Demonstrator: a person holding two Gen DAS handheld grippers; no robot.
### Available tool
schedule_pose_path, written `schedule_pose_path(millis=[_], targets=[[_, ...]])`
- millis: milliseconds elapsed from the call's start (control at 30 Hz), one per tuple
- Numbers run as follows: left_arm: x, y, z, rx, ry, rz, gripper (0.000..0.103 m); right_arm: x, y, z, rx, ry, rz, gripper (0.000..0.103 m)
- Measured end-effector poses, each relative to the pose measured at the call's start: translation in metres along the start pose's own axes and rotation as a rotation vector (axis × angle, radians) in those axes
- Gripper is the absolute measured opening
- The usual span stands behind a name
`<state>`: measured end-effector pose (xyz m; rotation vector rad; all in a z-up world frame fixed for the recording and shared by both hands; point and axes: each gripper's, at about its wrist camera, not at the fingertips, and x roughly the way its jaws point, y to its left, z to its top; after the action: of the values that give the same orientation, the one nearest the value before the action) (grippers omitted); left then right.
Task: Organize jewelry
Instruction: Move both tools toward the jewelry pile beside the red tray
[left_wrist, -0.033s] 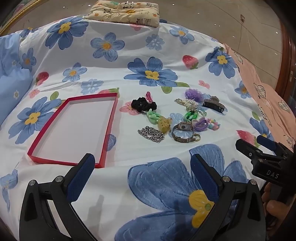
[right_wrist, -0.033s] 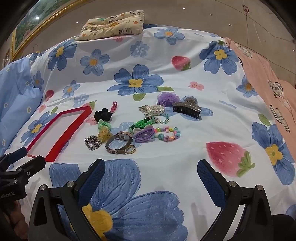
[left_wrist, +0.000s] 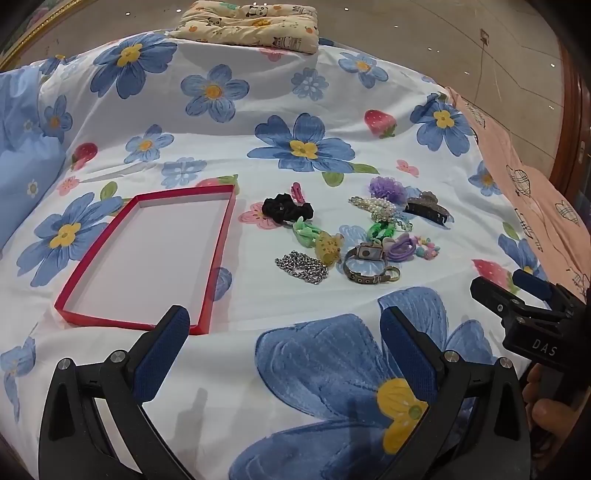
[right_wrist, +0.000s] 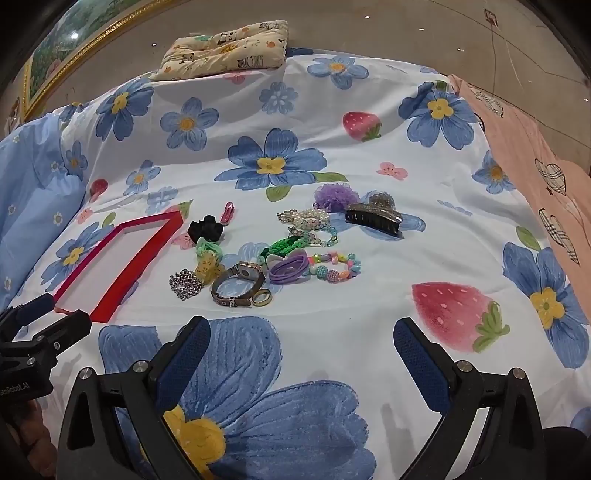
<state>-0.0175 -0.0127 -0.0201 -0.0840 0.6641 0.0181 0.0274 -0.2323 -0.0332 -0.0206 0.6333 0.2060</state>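
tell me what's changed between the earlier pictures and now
Nothing visibly changed. Both the left gripper and the right gripper hover open and empty over the bedspread, the red tray holds nothing, and the jewelry pile, from the silver chain to the black claw clip, lies where it was.

Bright, sharp — fisheye bend, dark corners.
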Motion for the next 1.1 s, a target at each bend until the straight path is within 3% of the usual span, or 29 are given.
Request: schedule_pose_path(millis=[1100], targets=[[0.0024,0.004,-0.0004,-0.004,0.005,0.002,0.103,-0.002,0.0049,0.0041,0.004,-0.002,0.013,0.101]])
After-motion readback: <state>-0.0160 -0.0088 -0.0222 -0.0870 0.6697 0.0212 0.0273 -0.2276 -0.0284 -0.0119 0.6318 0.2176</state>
